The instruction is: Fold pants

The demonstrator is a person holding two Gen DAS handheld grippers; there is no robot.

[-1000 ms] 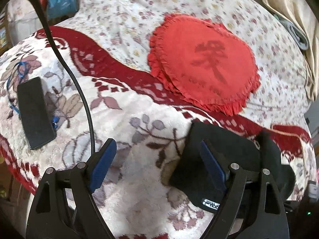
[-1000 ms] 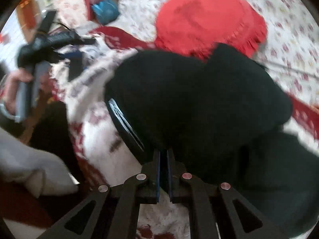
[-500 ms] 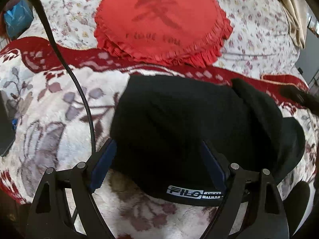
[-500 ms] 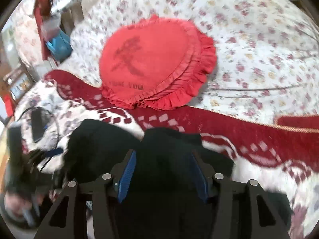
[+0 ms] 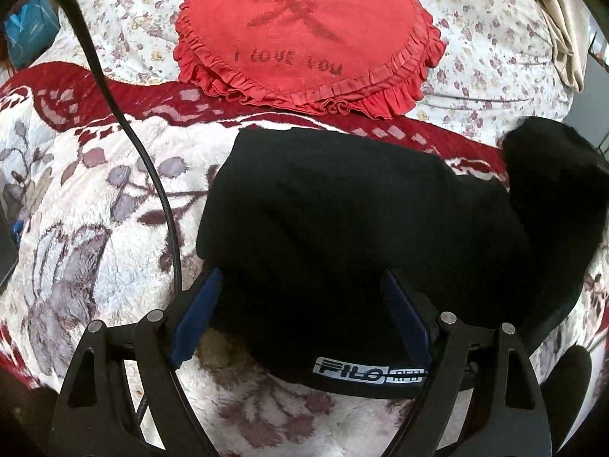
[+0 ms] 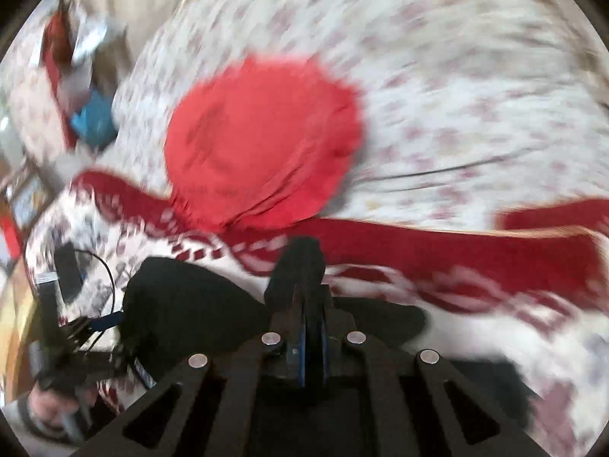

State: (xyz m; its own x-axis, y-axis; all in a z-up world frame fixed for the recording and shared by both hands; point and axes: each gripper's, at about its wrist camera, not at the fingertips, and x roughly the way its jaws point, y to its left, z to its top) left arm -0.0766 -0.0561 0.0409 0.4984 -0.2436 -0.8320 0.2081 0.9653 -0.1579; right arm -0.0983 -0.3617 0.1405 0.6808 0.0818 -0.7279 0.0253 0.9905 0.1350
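Nearest, the left gripper (image 5: 300, 304) stands with its jaws wide apart over the folded black pants (image 5: 361, 221), which lie on the flowered blanket (image 5: 95, 228). The right gripper (image 6: 310, 327) has just closed and now pinches a piece of the black pants cloth between its pads. Farther back, a red heart cushion (image 5: 304, 34) rests on the floral bedsheet (image 5: 495, 57).
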